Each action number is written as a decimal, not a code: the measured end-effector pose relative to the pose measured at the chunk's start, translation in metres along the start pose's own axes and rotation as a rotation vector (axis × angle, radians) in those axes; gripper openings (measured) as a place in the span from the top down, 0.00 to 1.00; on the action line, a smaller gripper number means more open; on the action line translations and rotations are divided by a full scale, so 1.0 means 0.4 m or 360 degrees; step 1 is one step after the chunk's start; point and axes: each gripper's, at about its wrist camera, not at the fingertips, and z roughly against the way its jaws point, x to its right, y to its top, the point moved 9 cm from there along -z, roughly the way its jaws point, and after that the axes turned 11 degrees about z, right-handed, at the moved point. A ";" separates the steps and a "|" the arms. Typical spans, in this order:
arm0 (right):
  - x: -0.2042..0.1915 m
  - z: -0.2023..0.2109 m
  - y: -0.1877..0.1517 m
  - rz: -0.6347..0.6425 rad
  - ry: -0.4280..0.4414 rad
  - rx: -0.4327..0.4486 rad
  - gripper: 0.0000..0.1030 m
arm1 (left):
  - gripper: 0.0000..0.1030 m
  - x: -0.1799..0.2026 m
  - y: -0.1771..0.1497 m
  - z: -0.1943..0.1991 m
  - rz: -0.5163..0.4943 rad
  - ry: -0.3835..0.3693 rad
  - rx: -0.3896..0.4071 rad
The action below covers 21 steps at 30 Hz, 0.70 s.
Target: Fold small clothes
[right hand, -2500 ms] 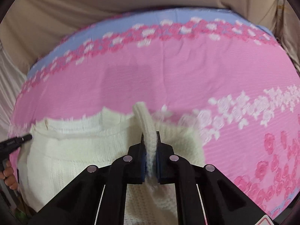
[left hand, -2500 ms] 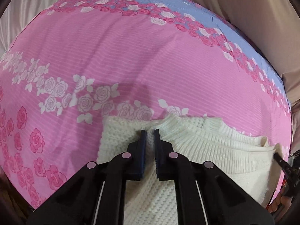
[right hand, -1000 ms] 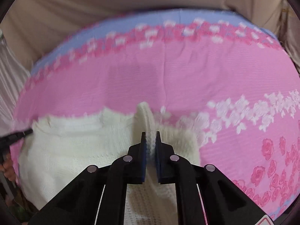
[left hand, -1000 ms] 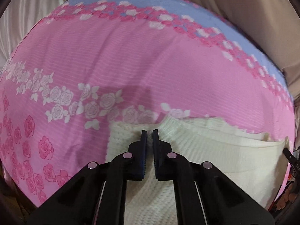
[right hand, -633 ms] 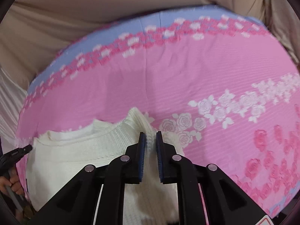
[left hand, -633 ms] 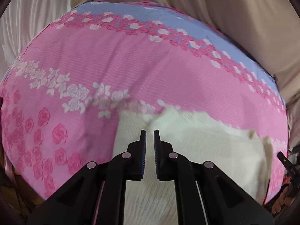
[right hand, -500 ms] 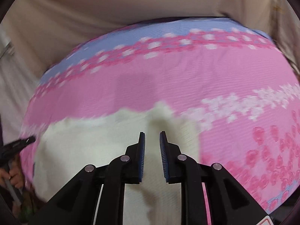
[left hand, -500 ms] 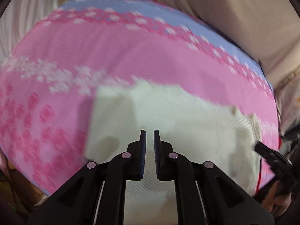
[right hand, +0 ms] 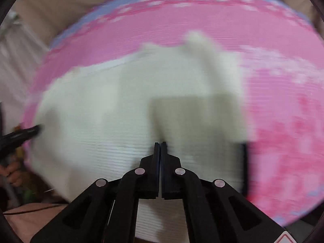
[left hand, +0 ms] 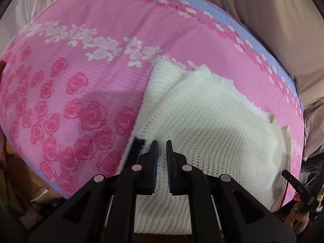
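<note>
A cream knitted sweater lies on the pink rose-print cloth, its left sleeve folded in over the body. My left gripper hovers above the sweater's lower left part, jaws a narrow gap apart and holding nothing. In the blurred right wrist view the sweater fills the middle. My right gripper is shut and empty above it.
The pink cloth covers a table with a blue border band at the far edge. Beige curtain hangs behind. The other gripper's tip and a hand show at the lower right of the left view.
My right gripper let go of the sleeve, opened briefly, then shut empty and pulled back. My left gripper drew back toward the sweater's near left side.
</note>
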 end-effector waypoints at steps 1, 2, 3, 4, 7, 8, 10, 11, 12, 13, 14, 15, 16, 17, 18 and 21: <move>-0.001 0.014 0.010 -0.0009 0.0005 0.0019 1.00 | 0.87 -0.003 0.009 0.012 0.0039 -0.0014 0.0026; -0.013 0.028 0.026 0.0000 0.0006 0.0047 0.90 | 0.76 -0.008 0.019 0.021 0.0079 -0.0030 0.0041; -0.043 0.041 0.051 0.0035 0.0031 0.0081 0.86 | 0.69 -0.006 0.025 0.022 0.0109 -0.0063 0.0047; -0.084 0.050 0.079 0.0079 0.0065 0.0116 0.86 | 0.50 -0.012 0.032 0.017 0.0135 -0.0064 0.0046; -0.236 0.033 0.145 0.0203 0.0219 0.0153 0.87 | 0.39 -0.028 0.029 -0.008 0.0213 -0.0106 0.0002; -0.276 0.021 0.157 0.0240 0.0250 0.0145 0.87 | 0.37 -0.037 0.022 -0.016 0.0228 -0.0104 -0.0014; -0.366 -0.026 0.188 0.0369 0.0285 0.0113 0.87 | 0.36 -0.048 0.018 -0.045 0.0275 -0.0082 -0.0030; -0.400 -0.048 0.189 0.0417 0.0285 0.0087 0.87 | 0.36 -0.055 0.016 -0.060 0.0302 -0.0086 -0.0045; -0.430 -0.086 0.194 0.0458 0.0293 0.0030 0.88 | 0.36 -0.061 0.013 -0.074 0.0325 -0.0085 -0.0065; -0.443 -0.122 0.196 0.0475 0.0285 -0.0023 0.92 | 0.35 -0.067 0.013 -0.087 0.0361 -0.0095 -0.0077; -0.450 -0.156 0.197 0.0490 0.0257 -0.0070 0.92 | 0.34 -0.069 0.019 -0.084 0.0389 -0.0116 -0.0052; -0.456 -0.182 0.204 0.0515 0.0236 -0.0065 0.94 | 0.35 -0.069 0.023 -0.082 0.0402 -0.0113 -0.0050; -0.457 -0.187 0.217 0.0532 0.0229 -0.0040 0.96 | 0.48 -0.063 0.027 -0.081 0.0388 -0.0108 -0.0051; -0.457 -0.188 0.220 0.0534 0.0230 -0.0049 0.97 | 0.70 -0.050 0.029 -0.075 0.0363 -0.0156 -0.0060; -0.458 -0.188 0.223 0.0523 0.0239 -0.0061 0.97 | 0.74 -0.031 0.030 -0.066 0.0349 -0.0189 -0.0081; -0.450 -0.194 0.230 0.0499 0.0298 -0.0072 0.97 | 0.80 0.018 0.034 -0.007 0.0294 -0.0237 -0.0038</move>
